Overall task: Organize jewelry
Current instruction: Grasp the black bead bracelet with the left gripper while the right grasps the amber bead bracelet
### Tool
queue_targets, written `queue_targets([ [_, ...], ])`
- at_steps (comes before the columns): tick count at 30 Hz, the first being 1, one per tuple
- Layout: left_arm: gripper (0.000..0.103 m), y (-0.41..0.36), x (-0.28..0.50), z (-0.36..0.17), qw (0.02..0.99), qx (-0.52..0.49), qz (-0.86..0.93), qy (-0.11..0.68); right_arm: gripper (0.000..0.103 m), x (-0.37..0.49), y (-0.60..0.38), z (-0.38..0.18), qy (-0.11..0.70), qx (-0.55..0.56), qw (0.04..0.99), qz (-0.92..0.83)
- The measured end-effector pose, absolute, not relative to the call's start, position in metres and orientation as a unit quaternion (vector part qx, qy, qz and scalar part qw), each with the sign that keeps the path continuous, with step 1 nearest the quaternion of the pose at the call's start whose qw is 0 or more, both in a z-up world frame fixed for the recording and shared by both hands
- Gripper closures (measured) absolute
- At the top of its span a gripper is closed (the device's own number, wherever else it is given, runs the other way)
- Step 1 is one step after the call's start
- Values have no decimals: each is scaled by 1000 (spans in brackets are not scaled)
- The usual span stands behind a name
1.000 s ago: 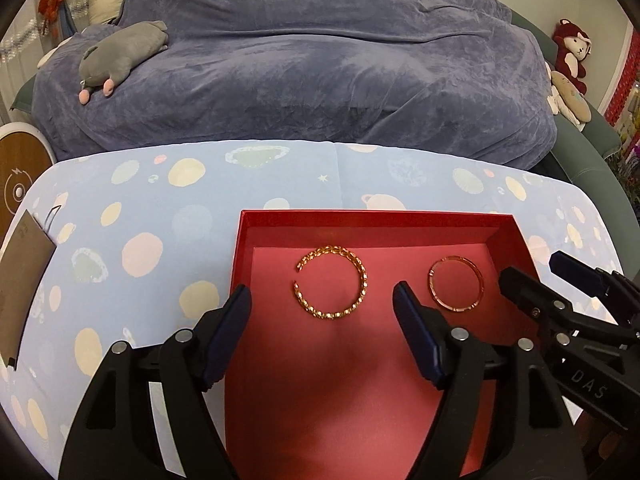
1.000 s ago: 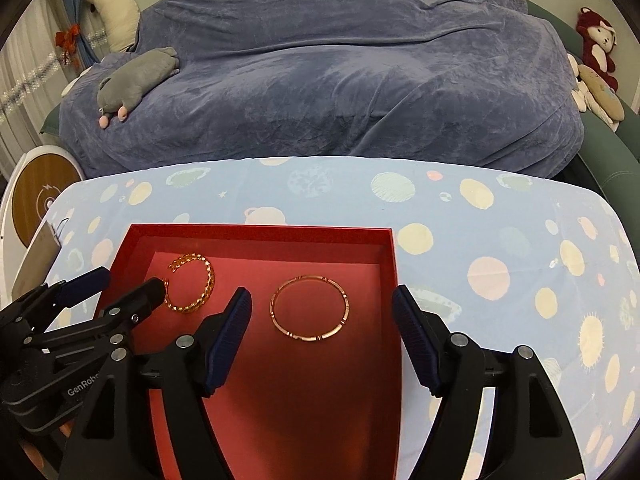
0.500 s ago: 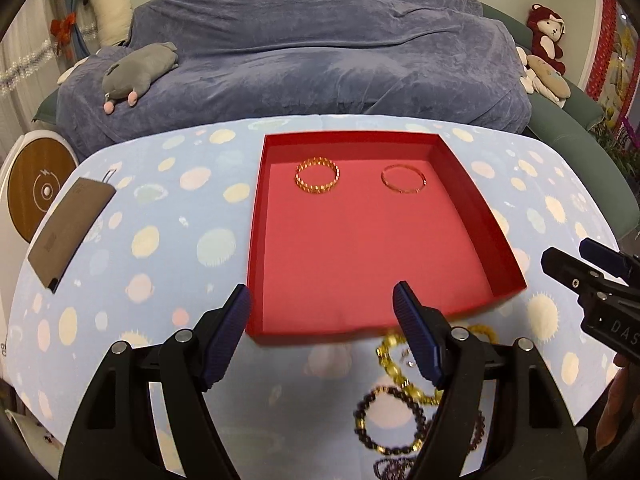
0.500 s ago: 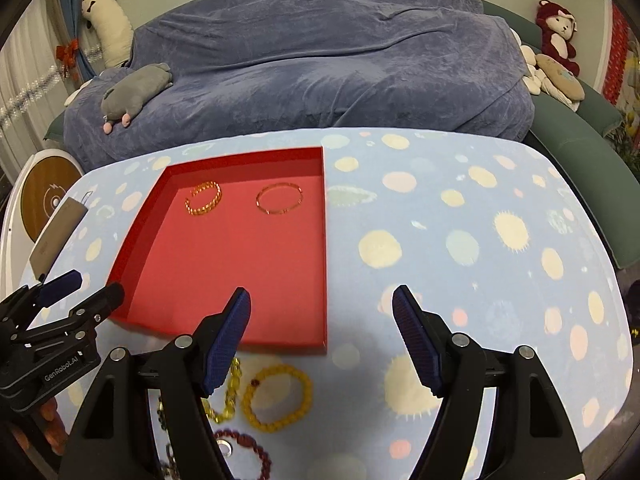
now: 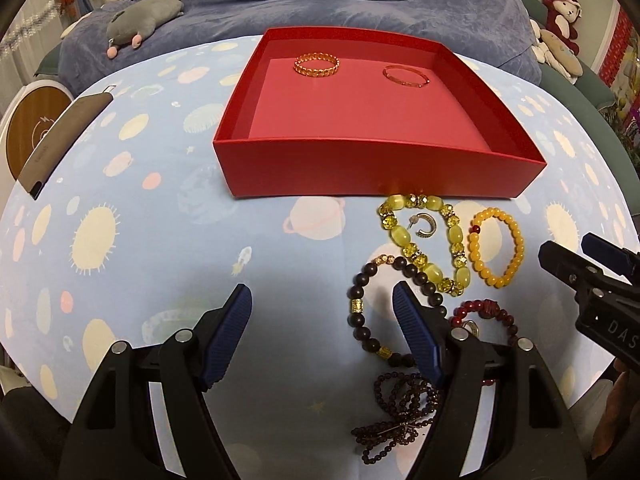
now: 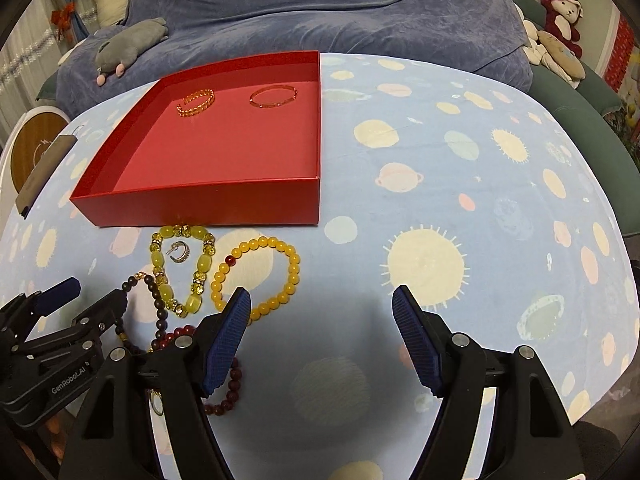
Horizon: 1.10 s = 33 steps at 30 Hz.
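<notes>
A red tray (image 5: 360,168) (image 6: 200,204) holds a gold chain bangle (image 5: 317,66) (image 6: 196,103) and a thin gold bangle (image 5: 406,76) (image 6: 273,96) at its far end. In front of it on the cloth lie a yellow-green bead bracelet (image 5: 424,240) (image 6: 182,268), an orange bead bracelet (image 5: 498,248) (image 6: 258,276), a dark bead bracelet (image 5: 368,312), a red bead bracelet (image 5: 484,312) (image 6: 228,392), a small hoop earring (image 5: 424,226) (image 6: 180,252) and dark small-bead strands (image 5: 400,412). My left gripper (image 5: 322,328) (image 6: 84,296) is open beside the pile. My right gripper (image 6: 322,328) (image 5: 584,252) is open and empty.
The table has a pale blue planet-print cloth (image 6: 440,200). A brown flat case (image 5: 60,144) lies at its left edge. Behind is a blue-covered sofa (image 5: 320,0) with a grey plush (image 5: 140,20) and soft toys at right (image 5: 560,8).
Both grippers have pulled back from over the tray toward the near table edge. The pile of bead bracelets has come into view in front of the tray. The two bangles stay in the tray.
</notes>
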<state>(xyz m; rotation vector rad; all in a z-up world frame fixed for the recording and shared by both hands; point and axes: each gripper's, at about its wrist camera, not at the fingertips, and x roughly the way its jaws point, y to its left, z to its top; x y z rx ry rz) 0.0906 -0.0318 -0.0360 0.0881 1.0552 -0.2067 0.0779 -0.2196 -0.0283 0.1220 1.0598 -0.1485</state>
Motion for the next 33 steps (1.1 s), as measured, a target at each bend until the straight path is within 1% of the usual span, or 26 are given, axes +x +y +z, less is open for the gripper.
queue_targets([
  [7,38,-34,93,-46,857,47,-99,503,38,101,-210,-48,518,53,851,-67],
  [10,46,-36,94,-44,857,50,-107,502,45,103,-208,-53,521,58,849,-66],
  [12,55,-38,94,-43,855,52,-114,503,48,101,-207,-53,518,57,851,-63],
  [13,58,-38,95,-42,855,52,-117,503,51,100,-206,-52,517,55,852,-58],
  [14,63,-38,95,-42,854,51,-121,503,58,100,-206,-51,516,54,853,-54],
  [15,68,-39,94,-41,854,51,-125,503,63,99,-205,-50,516,53,854,-49],
  [17,72,-40,93,-41,854,54,-125,502,79,98,-204,-49,516,55,854,-40],
  [18,75,-40,92,-41,854,55,-125,502,83,97,-203,-49,517,57,853,-36],
  [19,77,-40,92,-40,854,54,-124,502,90,97,-203,-49,518,60,853,-32],
  [20,83,-39,92,-40,855,54,-124,501,96,97,-203,-49,519,63,852,-28],
  [21,93,-38,91,-39,855,53,-125,501,96,96,-202,-49,519,62,852,-28],
  [22,95,-37,91,-38,853,51,-129,503,96,94,-202,-48,520,63,852,-27],
  [28,95,-35,88,-33,852,49,-132,504,96,81,-207,-38,514,72,855,-28],
  [33,95,-32,83,-16,855,35,-140,499,96,68,-217,-18,502,82,861,-31],
])
